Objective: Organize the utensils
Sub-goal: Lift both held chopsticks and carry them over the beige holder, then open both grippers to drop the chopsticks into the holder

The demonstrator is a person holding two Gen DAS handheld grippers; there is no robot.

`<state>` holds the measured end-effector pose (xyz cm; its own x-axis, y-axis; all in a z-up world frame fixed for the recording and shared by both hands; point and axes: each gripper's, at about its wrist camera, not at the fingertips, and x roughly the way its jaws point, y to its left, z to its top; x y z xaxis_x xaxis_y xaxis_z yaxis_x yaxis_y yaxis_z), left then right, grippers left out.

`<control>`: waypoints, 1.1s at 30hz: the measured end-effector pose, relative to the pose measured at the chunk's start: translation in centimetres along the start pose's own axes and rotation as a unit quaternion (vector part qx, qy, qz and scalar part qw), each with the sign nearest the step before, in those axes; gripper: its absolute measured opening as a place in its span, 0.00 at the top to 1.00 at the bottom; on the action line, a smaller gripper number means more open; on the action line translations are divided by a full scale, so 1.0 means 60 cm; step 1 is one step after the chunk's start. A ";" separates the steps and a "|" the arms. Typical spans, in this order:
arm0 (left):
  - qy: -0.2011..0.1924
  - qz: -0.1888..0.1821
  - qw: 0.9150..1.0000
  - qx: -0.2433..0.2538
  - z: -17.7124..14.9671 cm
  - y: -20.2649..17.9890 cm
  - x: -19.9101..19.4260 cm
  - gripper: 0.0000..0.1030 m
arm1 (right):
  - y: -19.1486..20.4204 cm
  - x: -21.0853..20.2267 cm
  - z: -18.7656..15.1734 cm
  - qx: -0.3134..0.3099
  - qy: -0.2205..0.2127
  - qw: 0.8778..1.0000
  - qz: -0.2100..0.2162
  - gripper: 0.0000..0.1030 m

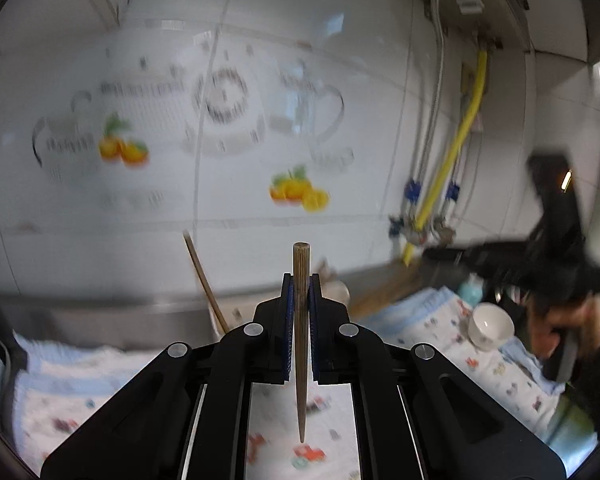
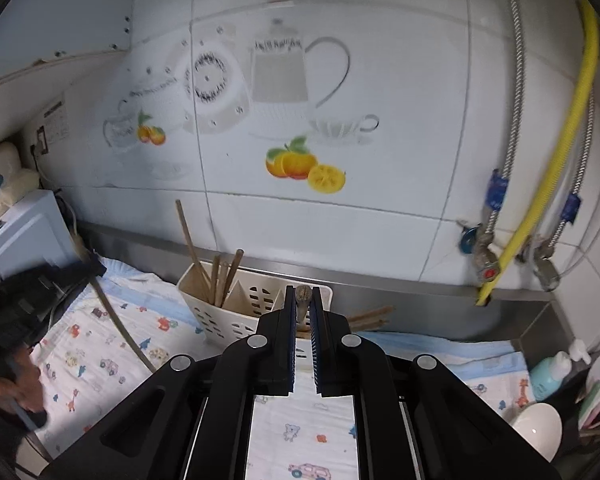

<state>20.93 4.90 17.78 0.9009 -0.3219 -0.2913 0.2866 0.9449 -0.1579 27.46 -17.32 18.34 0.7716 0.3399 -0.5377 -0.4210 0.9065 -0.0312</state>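
Note:
My left gripper (image 1: 300, 294) is shut on a brown wooden chopstick (image 1: 300, 340), held upright above the patterned cloth. My right gripper (image 2: 303, 300) is shut on the end of another wooden chopstick (image 2: 303, 294), just in front of a white perforated utensil holder (image 2: 220, 316). Several wooden chopsticks (image 2: 220, 280) stand in the holder's left compartment. More chopsticks (image 2: 370, 318) lie on the counter to the holder's right. In the left wrist view the holder is mostly hidden behind my fingers, with one stick (image 1: 204, 280) leaning out. The right gripper also shows in the left wrist view (image 1: 452, 254).
A patterned cloth (image 2: 100, 360) covers the steel counter. White bowls (image 2: 538, 424) and a teal bottle (image 2: 550, 374) sit at the right. A white appliance (image 2: 24, 232) stands at the left. Pipes and a yellow hose (image 2: 556, 168) hang on the tiled wall.

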 end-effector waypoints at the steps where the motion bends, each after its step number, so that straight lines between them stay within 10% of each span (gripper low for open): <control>1: -0.012 0.007 1.000 0.004 0.017 0.003 -0.005 0.95 | 0.001 0.004 0.000 -0.002 -0.004 1.000 -0.002 0.93; 15: -0.093 0.076 0.992 0.033 0.109 0.019 0.054 0.95 | 0.015 -0.037 -0.030 -0.015 -0.041 0.999 0.007 0.82; 26: -0.048 0.074 0.996 0.019 0.056 0.039 0.121 0.94 | 0.027 -0.025 -0.093 -0.012 -0.020 0.999 0.034 0.82; 33: -0.034 0.073 0.996 0.029 0.035 0.024 0.101 0.57 | 0.041 -0.026 -0.136 -0.004 -0.010 0.999 0.042 0.79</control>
<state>27.49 4.45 17.78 0.9534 -0.1785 -0.2431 0.1682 0.9838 -0.0626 21.35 -17.69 12.25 0.7422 0.4202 -0.5222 -0.4891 0.8722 0.0067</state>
